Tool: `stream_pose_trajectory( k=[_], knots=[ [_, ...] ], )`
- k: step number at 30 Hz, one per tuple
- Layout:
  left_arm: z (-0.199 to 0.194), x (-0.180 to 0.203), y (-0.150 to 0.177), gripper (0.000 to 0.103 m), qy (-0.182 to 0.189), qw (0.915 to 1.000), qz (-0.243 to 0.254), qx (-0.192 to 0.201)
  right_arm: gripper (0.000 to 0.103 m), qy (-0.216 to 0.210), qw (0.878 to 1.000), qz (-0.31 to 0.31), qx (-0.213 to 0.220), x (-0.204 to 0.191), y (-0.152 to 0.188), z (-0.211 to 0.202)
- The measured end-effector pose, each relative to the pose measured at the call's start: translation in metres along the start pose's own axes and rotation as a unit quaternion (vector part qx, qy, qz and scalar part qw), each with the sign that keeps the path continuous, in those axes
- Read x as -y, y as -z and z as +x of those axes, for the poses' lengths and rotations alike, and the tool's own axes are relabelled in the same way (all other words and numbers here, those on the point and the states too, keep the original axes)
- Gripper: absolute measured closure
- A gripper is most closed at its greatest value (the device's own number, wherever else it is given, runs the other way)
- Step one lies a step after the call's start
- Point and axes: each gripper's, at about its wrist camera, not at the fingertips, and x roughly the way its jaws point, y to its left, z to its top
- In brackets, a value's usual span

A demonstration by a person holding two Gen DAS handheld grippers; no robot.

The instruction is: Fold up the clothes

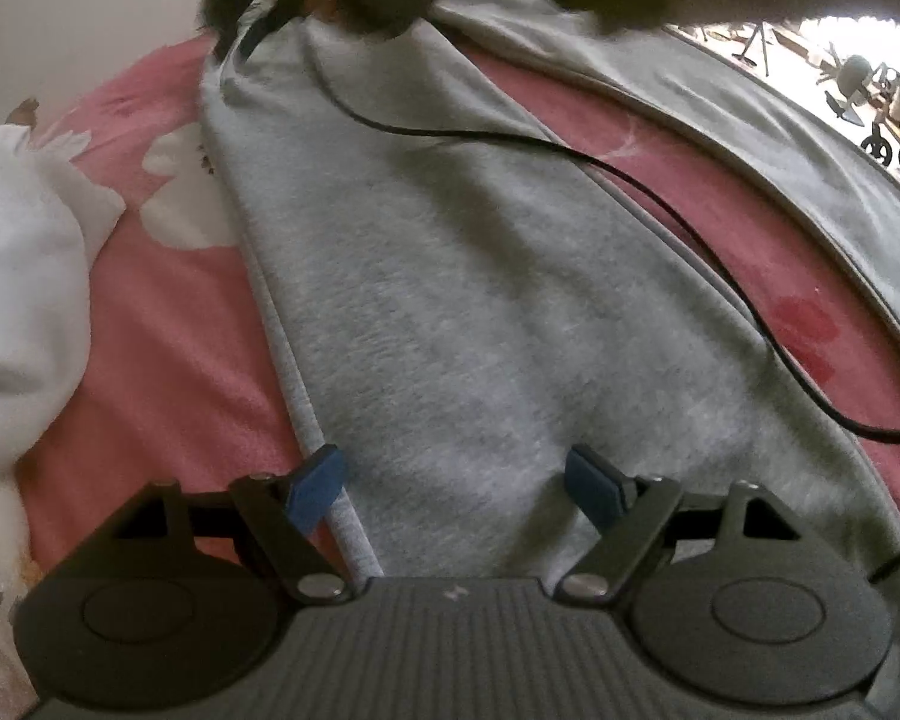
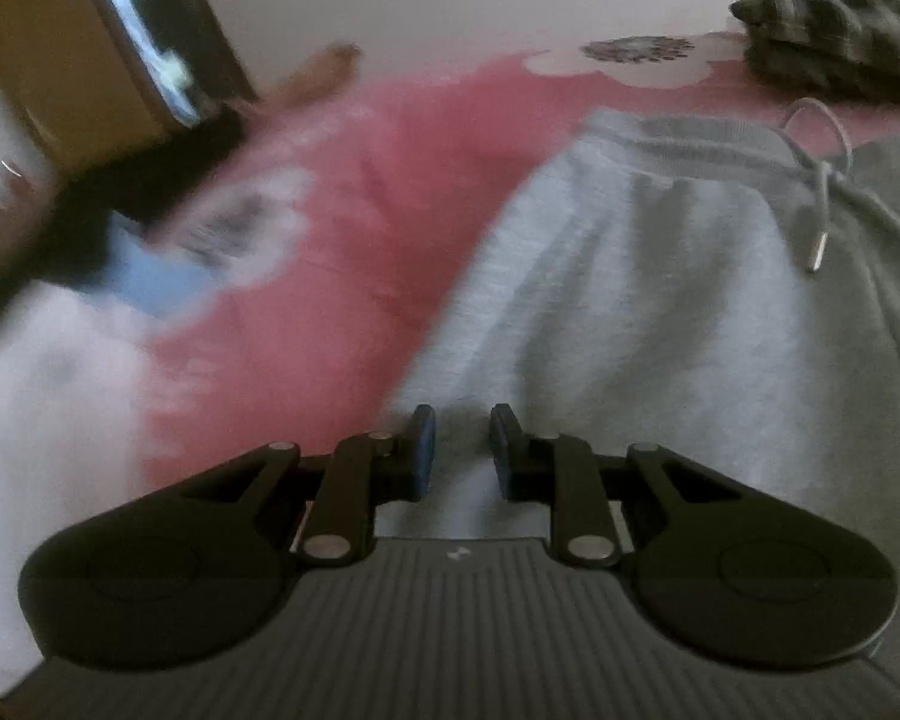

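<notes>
Grey sweatpants lie on a pink flowered bedspread. In the left wrist view one leg runs away from me and a second leg lies at the right. My left gripper is open wide, its blue pads straddling the near end of the leg. In the right wrist view the sweatpants show their waistband and drawstring at the far end. My right gripper is partly open, fingers close together over the grey cloth's near edge, with no cloth seen pinched between them.
A white garment lies at the left of the bed, also seen blurred in the right wrist view. A black cable crosses the grey leg. A dark patterned garment sits at the far right. A wooden door frame stands at the left.
</notes>
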Motion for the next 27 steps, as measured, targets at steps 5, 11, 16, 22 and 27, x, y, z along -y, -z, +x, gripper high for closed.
stream_pose_trajectory(
  k=[5, 11, 16, 22, 27],
  knots=[
    [0.0, 0.0, 0.0, 0.02, 0.001, 1.0, -0.001, 0.004, 0.083, 0.003, 0.997, -0.076, -0.001, -0.001, 0.046, -0.122],
    [0.001, 0.001, -0.001, 0.02, -0.001, 1.0, -0.008, 0.006, 0.083, -0.036, 0.994, -0.089, -0.056, -0.012, 0.148, -0.208],
    [-0.008, 0.006, 0.01, 0.02, -0.014, 0.9998, 0.007, 0.009, 0.084, 0.0, 0.983, -0.133, -0.125, -0.019, 0.233, -0.212],
    [-0.022, 0.002, 0.008, 0.021, -0.024, 0.9996, 0.001, 0.012, 0.083, 0.077, 0.983, -0.116, -0.117, -0.015, 0.245, -0.291],
    [-0.021, 0.017, 0.012, 0.021, -0.017, 0.9997, 0.018, -0.007, 0.083, 0.029, 0.992, -0.11, -0.055, -0.041, 0.235, -0.299]
  ],
)
